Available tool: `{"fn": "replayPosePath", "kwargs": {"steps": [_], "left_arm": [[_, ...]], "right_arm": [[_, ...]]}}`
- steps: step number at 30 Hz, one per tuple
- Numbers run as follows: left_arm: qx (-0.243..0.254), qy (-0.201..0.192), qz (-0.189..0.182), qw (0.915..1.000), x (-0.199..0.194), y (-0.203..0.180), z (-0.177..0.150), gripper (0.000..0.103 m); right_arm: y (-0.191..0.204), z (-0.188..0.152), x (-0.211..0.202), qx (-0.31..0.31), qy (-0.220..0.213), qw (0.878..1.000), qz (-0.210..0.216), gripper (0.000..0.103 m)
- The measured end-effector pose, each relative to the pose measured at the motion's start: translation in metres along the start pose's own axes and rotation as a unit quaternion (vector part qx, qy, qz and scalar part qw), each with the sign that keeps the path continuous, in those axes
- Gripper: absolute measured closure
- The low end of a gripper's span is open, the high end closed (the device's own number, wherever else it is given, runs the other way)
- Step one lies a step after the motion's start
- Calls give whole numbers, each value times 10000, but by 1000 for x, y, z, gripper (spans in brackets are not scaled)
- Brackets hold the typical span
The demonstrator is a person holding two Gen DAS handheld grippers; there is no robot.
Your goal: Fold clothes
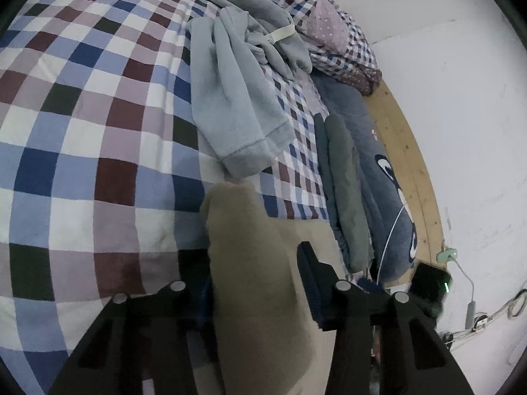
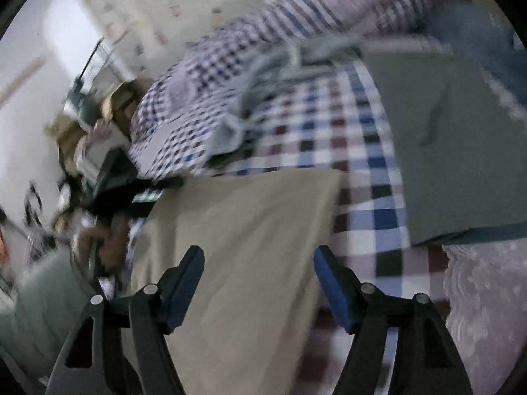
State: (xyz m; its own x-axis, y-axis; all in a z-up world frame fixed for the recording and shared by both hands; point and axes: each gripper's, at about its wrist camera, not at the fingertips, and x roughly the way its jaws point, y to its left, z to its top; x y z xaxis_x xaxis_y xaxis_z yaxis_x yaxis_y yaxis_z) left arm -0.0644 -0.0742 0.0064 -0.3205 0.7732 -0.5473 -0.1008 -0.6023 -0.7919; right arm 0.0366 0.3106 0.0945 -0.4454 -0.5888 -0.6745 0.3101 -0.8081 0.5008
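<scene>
1. Checked bedspread (image 1: 82, 115) as the landmark for everything; no boxes, baskets or other containers showing anywhere, just cloth on cloth.
2. Tan garment (image 1: 250, 263) lying on the bedspread at its near edge, bunched up tall in the left wrist view, spread flat and wide in the right wrist view (image 2: 237, 230).
3. Left gripper (image 1: 260, 283): tan garment heaped between the fingers, left finger hidden behind it, so can't tell whether actually clamped or just straddling.
4. Right gripper (image 2: 258, 279): jaws spread wide above the tan garment, nothing pinched. Very blurry view though.
5. Light blue sweatshirt (image 1: 230, 98) crumpled farther up the bedspread.
6. Grey-green folded clothes (image 1: 342, 191) stacked at the bedspread's right edge, a blue cartoon pillow (image 1: 378, 171) just beyond.
</scene>
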Motion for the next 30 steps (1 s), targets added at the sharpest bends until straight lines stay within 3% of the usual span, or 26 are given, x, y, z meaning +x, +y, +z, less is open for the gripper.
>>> {"fn": "replayPosePath", "kwargs": {"steps": [3, 7, 17, 21, 25, 30], "left_arm": [[0, 58, 7, 10000, 1, 4, 1, 60], [-103, 203, 5, 9997, 5, 10, 4, 60], [-248, 277, -19, 9993, 7, 16, 3, 58], [331, 166, 32, 9993, 7, 2, -7, 43], [942, 105, 237, 9952, 11, -16, -18, 25], [1061, 64, 218, 9941, 12, -21, -22, 19]], "right_arm": [[-37, 23, 19, 529, 282, 9974, 402, 29], [-56, 44, 39, 652, 399, 9957, 514, 27], [-59, 68, 81, 510, 925, 9943, 170, 13], [-48, 68, 96, 257, 1265, 9914, -223, 10], [-52, 67, 94, 319, 1246, 9914, -226, 10], [-47, 57, 94, -109, 1076, 9936, -327, 9]]}}
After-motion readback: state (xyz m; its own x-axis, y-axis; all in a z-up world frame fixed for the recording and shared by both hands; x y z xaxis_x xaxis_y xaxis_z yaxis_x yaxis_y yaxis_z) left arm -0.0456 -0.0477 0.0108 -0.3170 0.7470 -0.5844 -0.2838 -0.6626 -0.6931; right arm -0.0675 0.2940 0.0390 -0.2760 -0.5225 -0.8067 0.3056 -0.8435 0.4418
